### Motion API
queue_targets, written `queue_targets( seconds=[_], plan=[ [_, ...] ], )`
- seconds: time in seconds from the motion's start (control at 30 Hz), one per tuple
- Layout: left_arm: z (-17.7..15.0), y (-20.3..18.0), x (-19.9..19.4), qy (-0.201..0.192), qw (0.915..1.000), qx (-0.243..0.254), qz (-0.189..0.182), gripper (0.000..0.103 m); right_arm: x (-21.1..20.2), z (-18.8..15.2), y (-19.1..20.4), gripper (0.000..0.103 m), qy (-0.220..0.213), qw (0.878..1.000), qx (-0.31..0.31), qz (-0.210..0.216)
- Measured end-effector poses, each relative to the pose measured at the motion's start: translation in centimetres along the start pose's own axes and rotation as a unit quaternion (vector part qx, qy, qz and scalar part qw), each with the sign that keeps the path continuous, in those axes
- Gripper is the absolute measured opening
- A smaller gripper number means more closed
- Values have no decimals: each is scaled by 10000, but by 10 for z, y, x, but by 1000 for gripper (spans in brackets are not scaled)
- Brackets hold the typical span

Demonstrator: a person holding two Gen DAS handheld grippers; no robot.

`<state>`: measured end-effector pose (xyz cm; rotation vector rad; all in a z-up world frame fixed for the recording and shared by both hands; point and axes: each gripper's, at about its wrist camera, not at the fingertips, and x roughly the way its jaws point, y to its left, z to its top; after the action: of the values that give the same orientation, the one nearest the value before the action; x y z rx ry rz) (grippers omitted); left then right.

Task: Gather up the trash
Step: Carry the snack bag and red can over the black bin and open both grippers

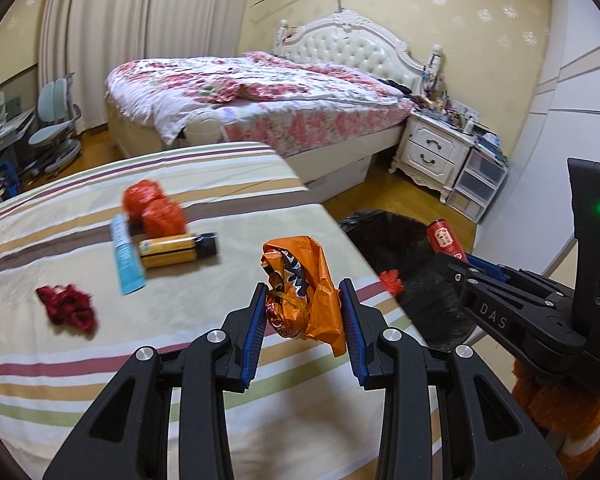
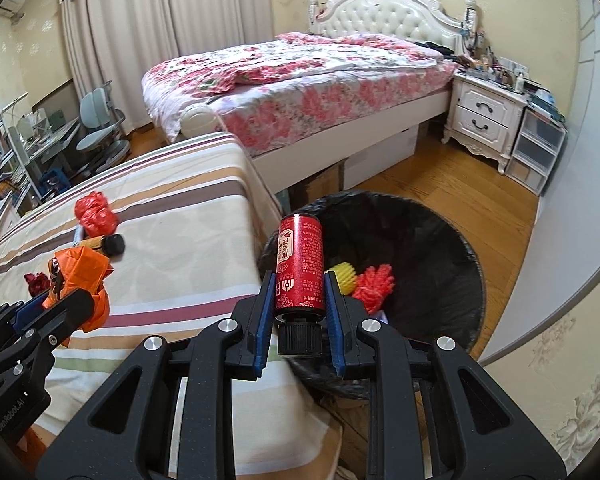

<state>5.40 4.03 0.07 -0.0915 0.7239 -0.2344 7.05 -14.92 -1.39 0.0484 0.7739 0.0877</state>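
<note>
Black left tongs (image 1: 303, 304) gripping wrapper (image 1: 300, 284), right tongs (image 2: 300, 296) clamping can (image 2: 300, 266)

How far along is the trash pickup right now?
Done: yellow and red scraps lie in the black-lined bin. In hand: left gripper clamps an orange wrapper; right gripper clamps a red bottle. Left: orange bags, yellow bottle, blue packet, red scrap.

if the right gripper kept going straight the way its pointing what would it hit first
Most likely the black bin liner: the right gripper, shut on the red bottle, points down into the trash bin's open mouth, toward the yellow and red scraps there. Depth is hard to judge.
</note>
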Motion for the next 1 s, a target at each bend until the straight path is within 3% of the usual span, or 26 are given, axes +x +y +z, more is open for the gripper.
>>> queue_targets(
  seconds=[0.33, 1.0],
  plan=[
    [13, -40, 32, 52, 9994, 298, -154, 36, 10, 5, -35, 23, -26, 9994, 267, -200],
    [22, -83, 88, 302, 9975, 626, -127, 36, 31, 9, -77, 23, 50, 9981, 499, -349]
  ],
)
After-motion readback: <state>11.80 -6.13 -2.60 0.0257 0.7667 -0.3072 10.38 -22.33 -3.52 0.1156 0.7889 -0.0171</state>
